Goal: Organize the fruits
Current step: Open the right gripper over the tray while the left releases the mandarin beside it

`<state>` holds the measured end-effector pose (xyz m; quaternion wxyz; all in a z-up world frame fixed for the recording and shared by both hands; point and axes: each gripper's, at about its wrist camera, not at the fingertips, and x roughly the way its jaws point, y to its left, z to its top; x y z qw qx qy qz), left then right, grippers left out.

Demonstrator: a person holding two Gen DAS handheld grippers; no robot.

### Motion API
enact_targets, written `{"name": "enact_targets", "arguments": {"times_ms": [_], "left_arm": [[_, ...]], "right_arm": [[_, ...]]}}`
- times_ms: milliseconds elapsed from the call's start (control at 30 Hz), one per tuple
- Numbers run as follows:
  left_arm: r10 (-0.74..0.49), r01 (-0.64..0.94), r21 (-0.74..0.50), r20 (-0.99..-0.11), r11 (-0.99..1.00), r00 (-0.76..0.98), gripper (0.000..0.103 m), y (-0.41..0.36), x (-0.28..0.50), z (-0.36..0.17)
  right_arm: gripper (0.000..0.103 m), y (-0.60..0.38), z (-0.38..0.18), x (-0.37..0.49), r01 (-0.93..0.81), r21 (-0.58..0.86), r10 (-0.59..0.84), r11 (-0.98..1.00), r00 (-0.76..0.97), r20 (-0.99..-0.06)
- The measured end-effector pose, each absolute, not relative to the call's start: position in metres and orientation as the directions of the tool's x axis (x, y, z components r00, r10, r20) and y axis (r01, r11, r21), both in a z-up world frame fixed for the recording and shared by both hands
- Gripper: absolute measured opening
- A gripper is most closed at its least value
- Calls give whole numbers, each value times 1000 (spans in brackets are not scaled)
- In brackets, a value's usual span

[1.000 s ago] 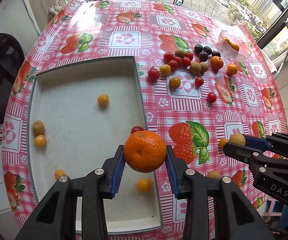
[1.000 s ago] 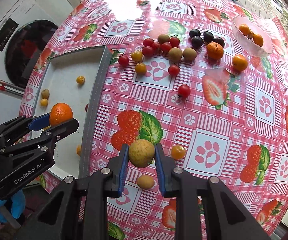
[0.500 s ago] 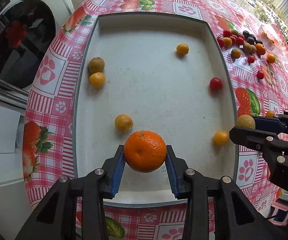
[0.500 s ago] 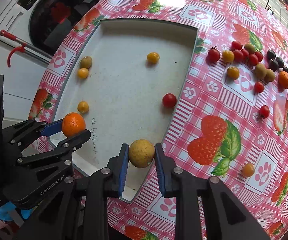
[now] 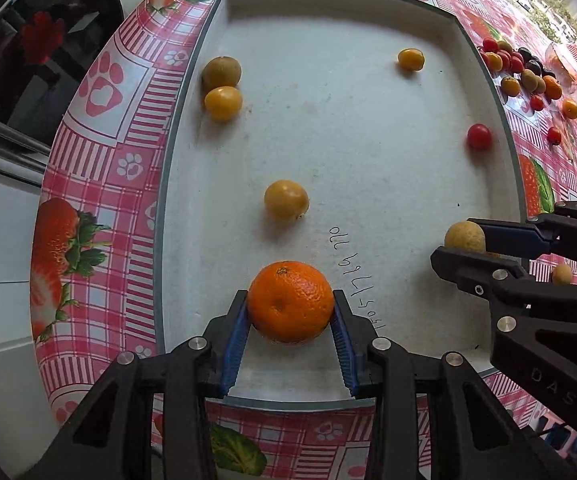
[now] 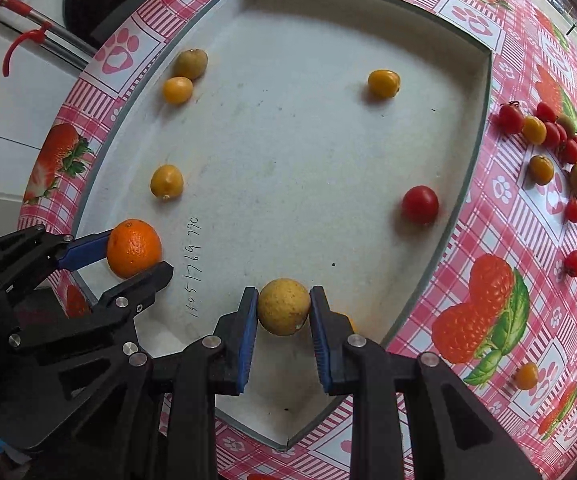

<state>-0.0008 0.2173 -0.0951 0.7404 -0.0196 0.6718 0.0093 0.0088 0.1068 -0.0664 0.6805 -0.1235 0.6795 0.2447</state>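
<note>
My left gripper (image 5: pixel 290 314) is shut on an orange mandarin (image 5: pixel 290 300), held just above the near end of the white tray (image 5: pixel 368 152). In the right wrist view the same mandarin (image 6: pixel 133 248) shows at the left in that gripper (image 6: pixel 128 254). My right gripper (image 6: pixel 283 312) is shut on a yellow-brown round fruit (image 6: pixel 283 306) over the tray's near right part; from the left wrist view that fruit (image 5: pixel 464 237) shows at the right. In the tray lie yellow tomatoes (image 5: pixel 286 200), a red tomato (image 5: pixel 479 136) and a brownish fruit (image 5: pixel 221 72).
More loose fruit (image 6: pixel 560 148) lies in a cluster on the strawberry-patterned tablecloth (image 6: pixel 500 312) right of the tray, with a small yellow tomato (image 6: pixel 525 376) near the table's front. A washing machine door (image 5: pixel 44 52) stands beyond the table's left edge.
Both grippers moved left from over the tablecloth to over the tray and sank closer to it, each keeping its fruit.
</note>
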Motion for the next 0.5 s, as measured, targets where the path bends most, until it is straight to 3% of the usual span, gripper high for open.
{"name": "enact_targets", "arguments": {"times_ms": [233,333,400,500], "left_arm": [[-9,-42,-12,-996,999,84,48,214,1,-98],[14,-45,11,-997,999,80,58,218,2,-98],[16,-59,11,-996,998,89,77,224,3,-97],[8,-59,2,-994,998,107,78,225,4,-90]], "right_arm": [[33,118,-73,9,-520,164,161,838,-52,-986],[52,105,-70,11,-509,153,155,847,-38,-987],[60,93,-66,16,-487,173,180,856,-33,-983],[77,88,-56,18,-470,236,252,851,-29,-967]]}}
